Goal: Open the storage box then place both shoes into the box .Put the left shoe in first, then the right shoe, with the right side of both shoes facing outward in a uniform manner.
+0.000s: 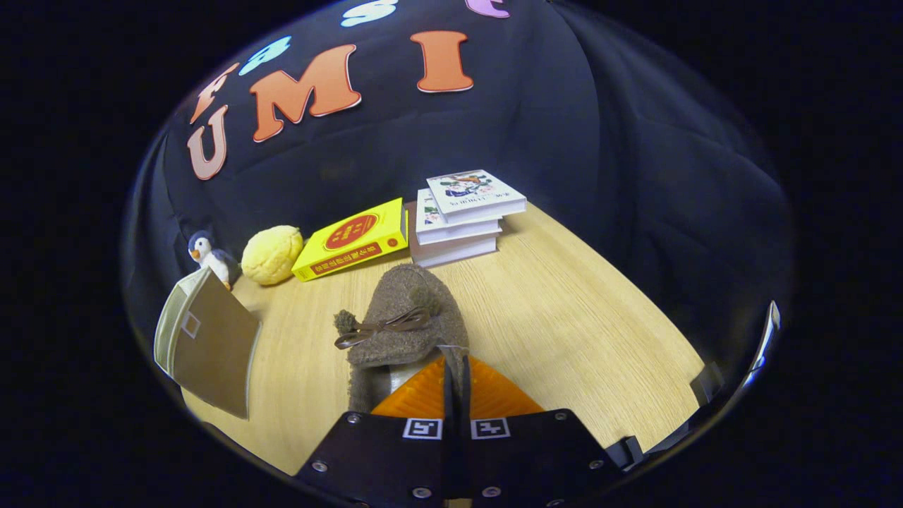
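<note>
Pinching the heel edge of the brown shoe [403, 321], the hand-held gripper [455, 367] has its fingers squeezed nearly together on it, toe pointing away. Off to the left sits the storage box [208, 342], lid flap up. Beyond the shoe: yellow book [353, 240], book stack [462, 215]. Plenty of bare counter [585, 317] to the right.

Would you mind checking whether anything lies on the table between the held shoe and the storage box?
Nothing visible does. The gripper is shut on the heel edge of the brown shoe, and the open storage box stands off to one side with only bare table between them. The books, bun and penguin lie beyond.
</note>
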Action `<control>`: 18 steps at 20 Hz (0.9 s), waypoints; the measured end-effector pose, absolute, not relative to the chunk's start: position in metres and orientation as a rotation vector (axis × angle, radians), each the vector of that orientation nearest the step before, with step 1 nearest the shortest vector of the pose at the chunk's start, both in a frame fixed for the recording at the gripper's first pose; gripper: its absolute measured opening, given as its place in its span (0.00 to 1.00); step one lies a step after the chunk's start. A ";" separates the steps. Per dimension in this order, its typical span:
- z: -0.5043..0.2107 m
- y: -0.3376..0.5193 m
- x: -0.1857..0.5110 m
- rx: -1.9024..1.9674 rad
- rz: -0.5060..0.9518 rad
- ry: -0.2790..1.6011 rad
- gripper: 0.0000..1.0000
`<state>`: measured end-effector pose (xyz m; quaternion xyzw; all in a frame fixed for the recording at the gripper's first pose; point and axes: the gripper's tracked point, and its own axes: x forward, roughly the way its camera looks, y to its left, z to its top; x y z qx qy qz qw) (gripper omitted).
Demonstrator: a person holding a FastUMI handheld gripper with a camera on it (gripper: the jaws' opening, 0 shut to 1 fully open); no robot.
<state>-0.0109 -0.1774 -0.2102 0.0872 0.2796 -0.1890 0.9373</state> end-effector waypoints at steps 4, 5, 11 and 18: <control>-0.165 -0.111 0.003 0.191 -0.362 0.525 0.01; -0.154 -0.092 0.007 0.191 -0.355 0.508 0.00; -0.118 0.021 0.038 0.247 -0.293 0.467 0.00; -0.111 0.123 0.059 0.238 -0.227 0.480 0.01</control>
